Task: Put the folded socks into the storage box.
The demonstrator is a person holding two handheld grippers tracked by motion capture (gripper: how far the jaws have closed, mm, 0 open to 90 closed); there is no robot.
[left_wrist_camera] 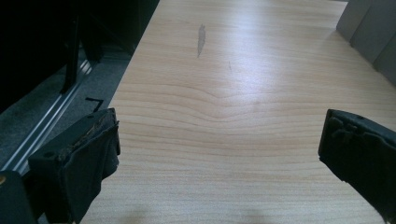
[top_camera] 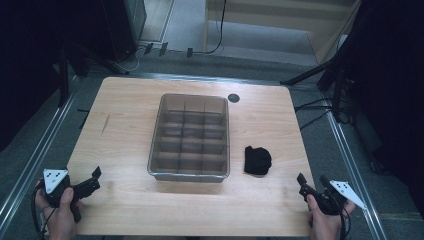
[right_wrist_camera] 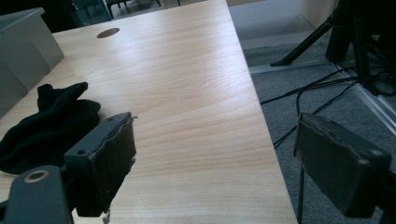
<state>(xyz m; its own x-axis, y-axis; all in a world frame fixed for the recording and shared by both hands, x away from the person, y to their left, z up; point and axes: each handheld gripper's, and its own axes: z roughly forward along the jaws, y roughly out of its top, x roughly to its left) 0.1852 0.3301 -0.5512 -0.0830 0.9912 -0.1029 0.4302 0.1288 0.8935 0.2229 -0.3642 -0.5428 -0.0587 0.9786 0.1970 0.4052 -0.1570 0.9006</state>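
A grey plastic divider tray [top_camera: 154, 145] with several empty compartments sits in the middle of the wooden table [top_camera: 125, 125]. A bundled black sock [top_camera: 257, 160] lies just right of the tray, also seen as the sock [right_wrist_camera: 42, 126] at the left of the right gripper view. My left gripper [top_camera: 95, 179] rests open at the table's near left corner, nothing between its jaws [left_wrist_camera: 219, 149]. At the near right corner my right gripper [top_camera: 312, 181] is open and empty [right_wrist_camera: 215, 154], the sock a short way ahead and to its left.
A round cable hole [top_camera: 233, 97] is behind the tray. A dark scuff [left_wrist_camera: 201, 39] marks the table's left part. Tripod legs and cables [right_wrist_camera: 327, 79] lie on the floor off the right edge. The tray's grey wall [left_wrist_camera: 369, 37] stands ahead right of the left gripper.
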